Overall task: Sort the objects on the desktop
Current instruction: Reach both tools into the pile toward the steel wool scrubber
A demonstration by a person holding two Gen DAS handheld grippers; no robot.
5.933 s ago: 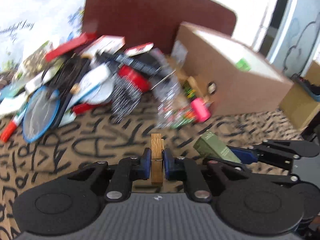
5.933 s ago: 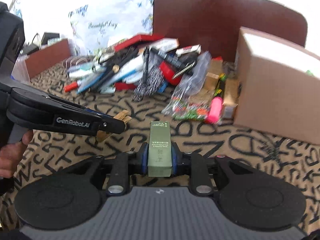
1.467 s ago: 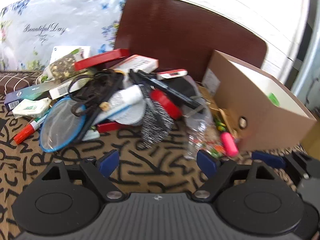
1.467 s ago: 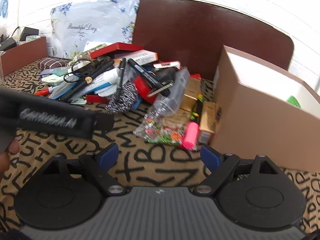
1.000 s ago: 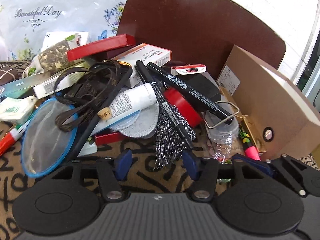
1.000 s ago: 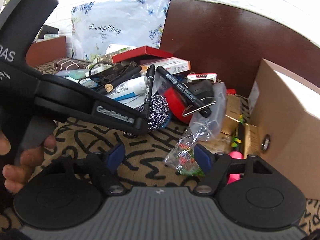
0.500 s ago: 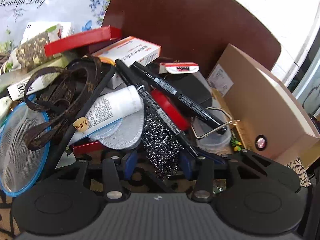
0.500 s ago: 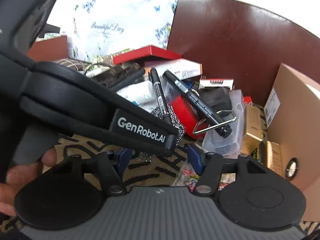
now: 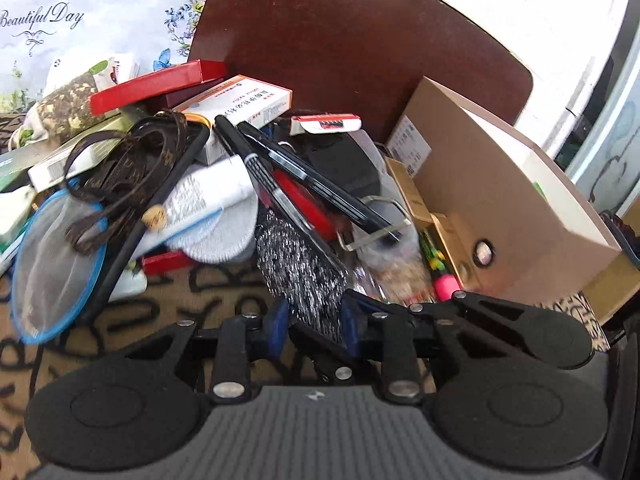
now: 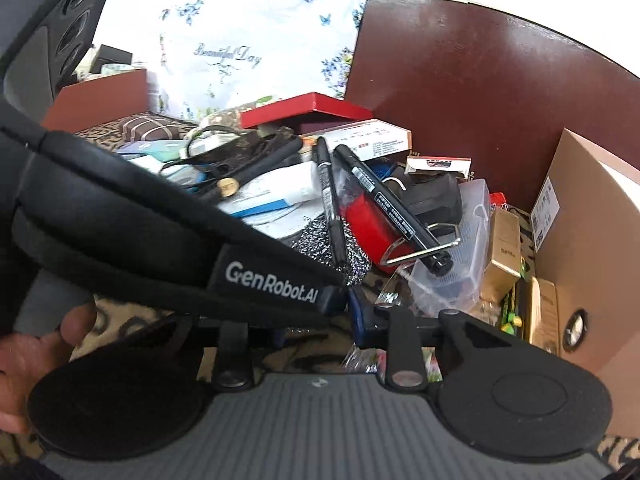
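1. Desktop clutter is piled on the letter-print cloth [image 9: 168,312], between a floral bag [image 9: 80,12] and a cardboard box [image 9: 500,184], w/ a dark brown board [image 9: 340,40] behind.
2. Steel-wool scrubber [image 9: 298,268] lies at the pile's near edge, under two black markers [image 9: 320,184].
3. Left gripper [image 9: 310,324]: jaws closing, blue pads either side of the scrubber's lower end; pads look to be touching it.
4. Right gripper [image 10: 316,320]: jaws closing; left gripper's arm covers the gap, so can't tell what's between them. Clear packet [image 10: 452,240] sits just ahead.
5. Person's hand [image 10: 32,360] shows at lower left in right wrist view.
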